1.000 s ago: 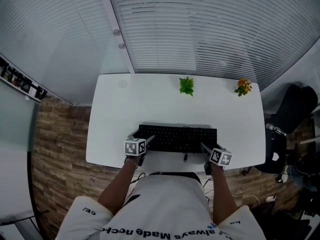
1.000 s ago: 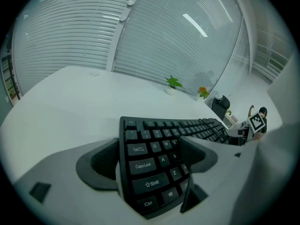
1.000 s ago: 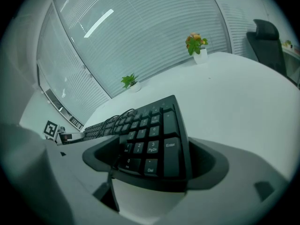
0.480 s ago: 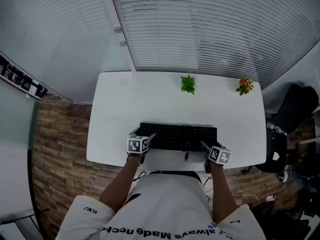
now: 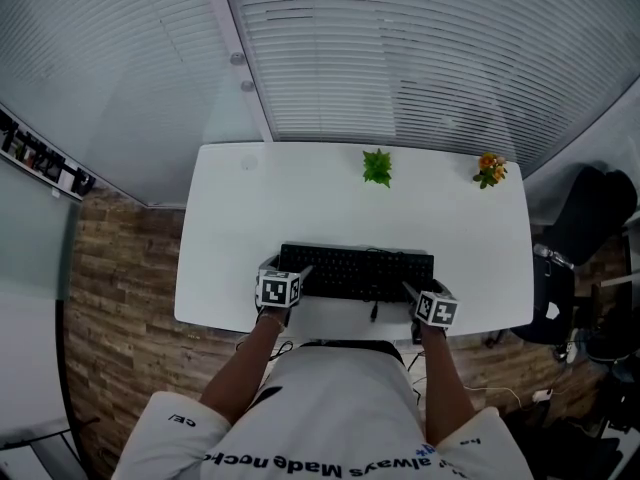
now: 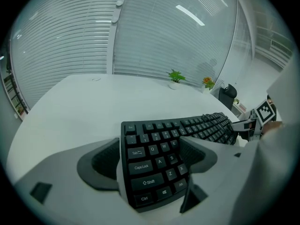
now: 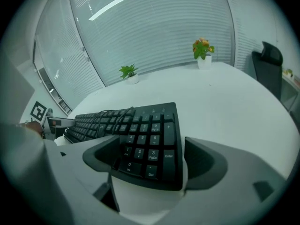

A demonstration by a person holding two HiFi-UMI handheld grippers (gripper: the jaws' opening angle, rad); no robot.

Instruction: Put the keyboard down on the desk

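Observation:
A black keyboard (image 5: 360,271) lies lengthwise over the front part of the white desk (image 5: 250,218). My left gripper (image 5: 300,276) is shut on its left end, and in the left gripper view the jaws (image 6: 151,142) hold the keyboard (image 6: 154,158) around the Caps Lock and Shift keys. My right gripper (image 5: 408,290) is shut on the number-pad end, seen close up in the right gripper view (image 7: 152,144) with the keyboard (image 7: 150,135) between the pads. Whether the keyboard rests on the desk I cannot tell. Its cable (image 5: 372,313) hangs at the front edge.
A small green plant (image 5: 377,167) and an orange-flowered plant (image 5: 488,171) stand along the desk's far edge. A glass wall with blinds rises behind it. A black chair (image 5: 590,218) stands to the right, and wooden floor (image 5: 110,298) lies to the left.
The keyboard and both grippers have edged slightly away from the desk's front edge. Both grips are unchanged.

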